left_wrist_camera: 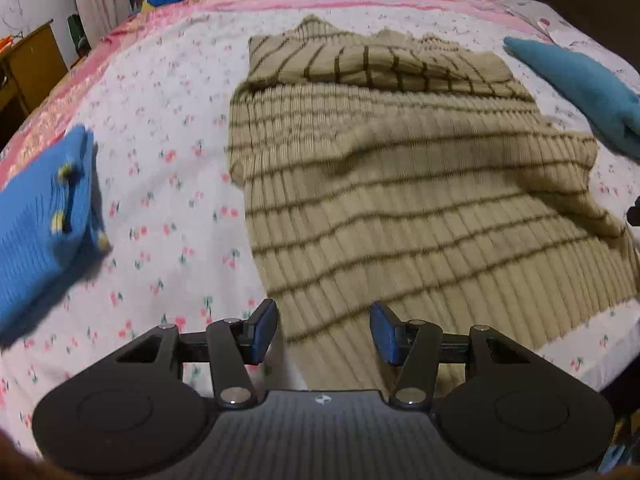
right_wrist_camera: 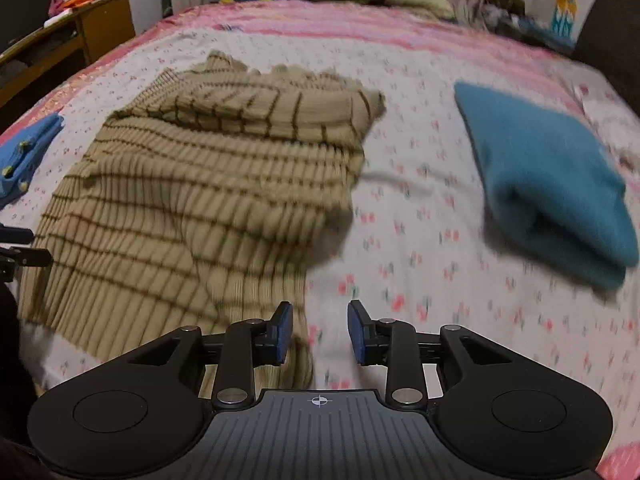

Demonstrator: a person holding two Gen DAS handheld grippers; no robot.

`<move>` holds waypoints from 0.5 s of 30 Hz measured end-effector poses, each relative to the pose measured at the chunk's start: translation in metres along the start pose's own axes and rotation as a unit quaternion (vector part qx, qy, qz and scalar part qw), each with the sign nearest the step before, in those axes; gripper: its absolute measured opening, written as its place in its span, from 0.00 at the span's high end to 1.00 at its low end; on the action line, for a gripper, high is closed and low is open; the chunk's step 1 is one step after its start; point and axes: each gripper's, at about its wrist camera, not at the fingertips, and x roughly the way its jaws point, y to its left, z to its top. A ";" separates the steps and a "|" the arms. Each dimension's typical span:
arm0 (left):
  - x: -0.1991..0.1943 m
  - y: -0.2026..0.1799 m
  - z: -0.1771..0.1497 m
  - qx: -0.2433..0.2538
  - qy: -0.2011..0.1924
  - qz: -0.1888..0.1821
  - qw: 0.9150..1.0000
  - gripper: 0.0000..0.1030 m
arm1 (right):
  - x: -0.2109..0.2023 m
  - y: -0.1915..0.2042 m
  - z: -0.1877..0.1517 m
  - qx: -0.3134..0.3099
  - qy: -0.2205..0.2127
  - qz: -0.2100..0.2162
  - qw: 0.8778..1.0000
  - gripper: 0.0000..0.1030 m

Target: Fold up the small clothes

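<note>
Left wrist view: left claw [left_wrist_camera: 323, 334] hovers over the near left corner of the sweater [left_wrist_camera: 400, 208]; jaws stand half wide, nothing pressed between the pads.
Right wrist view: right claw [right_wrist_camera: 320, 332] hovers at the near right edge of the sweater [right_wrist_camera: 192, 208]; jaws rather narrow but apart, and I see no cloth gripped.
Sweater place: it lies flat on the bed [left_wrist_camera: 168, 184], in the middle, with its far part already folded toward the near side as a striped band.
Long axis: it runs from near to far, away from both claws; the near hem lies across, just under them.
Key relation: the near hem is directly below the two claws, one corner for each. The left claw has cloth below its gap; the right claw has its left pad over cloth and its right pad over the bare sheet.
Nearer hand: both seem about equally near to their corners.
Next move, my guess: each claw goes down, pinches its corner and carries the hem toward the far side.
Other clothes: a blue knit [left_wrist_camera: 44, 216] lies at the left, a folded teal piece [right_wrist_camera: 548, 184] at the right, both apart from the sweater.
</note>
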 end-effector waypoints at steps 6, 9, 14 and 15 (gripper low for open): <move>-0.005 0.006 -0.014 -0.001 0.016 0.003 1.000 0.44 | 0.006 0.003 -0.018 0.000 0.032 0.015 0.999 0.71; -0.002 0.010 -0.016 -0.025 0.025 -0.013 0.999 0.44 | 0.012 0.002 -0.020 0.009 0.045 0.035 0.998 0.71; 0.003 0.008 -0.020 -0.047 0.030 -0.032 0.998 0.44 | 0.018 -0.002 -0.022 0.033 0.045 0.044 0.997 0.66; 0.004 0.008 -0.020 -0.049 0.030 -0.032 0.998 0.44 | 0.019 -0.003 -0.022 0.034 0.046 0.046 0.997 0.65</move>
